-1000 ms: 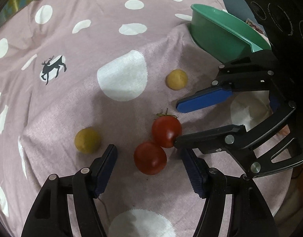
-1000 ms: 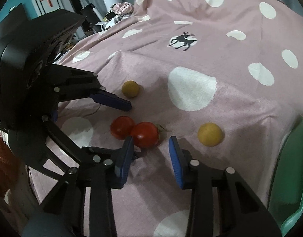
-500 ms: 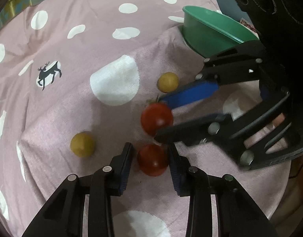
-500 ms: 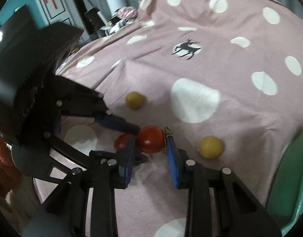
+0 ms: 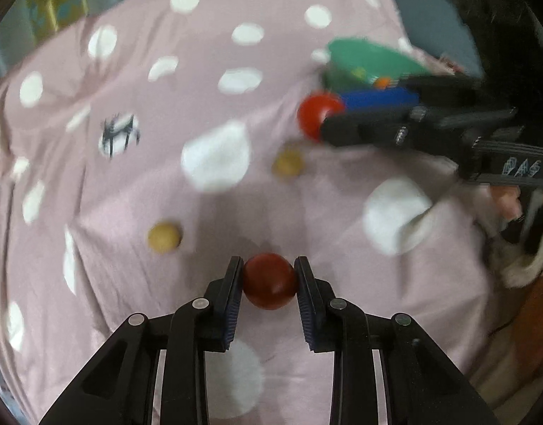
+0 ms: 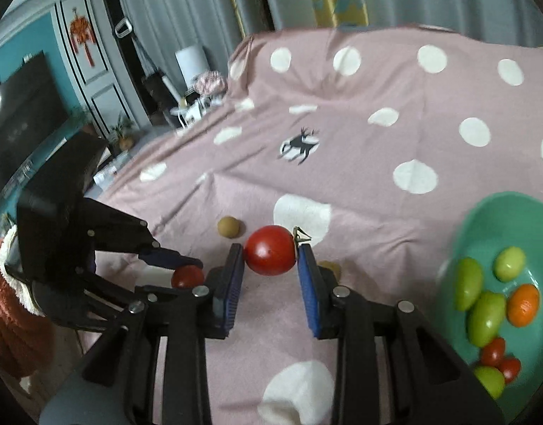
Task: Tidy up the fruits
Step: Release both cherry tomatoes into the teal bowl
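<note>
both jaws are clamped on a tomato: left gripper [image 5: 269, 276] on the darker tomato [image 5: 269, 281], right gripper [image 6: 271, 258] on the stemmed tomato [image 6: 270, 255]. carry both level to the green bowl [image 6: 501, 212], releasing low.

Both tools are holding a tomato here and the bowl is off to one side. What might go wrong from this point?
1. The right tool grips its tomato only at the pad tips, so it might slip out on the way to the green bowl.
2. The bowl already holds fruit; a dropped tomato may bounce or bruise.
3. The left tool also carries a tomato; both heading for the bowl could collide.
</note>
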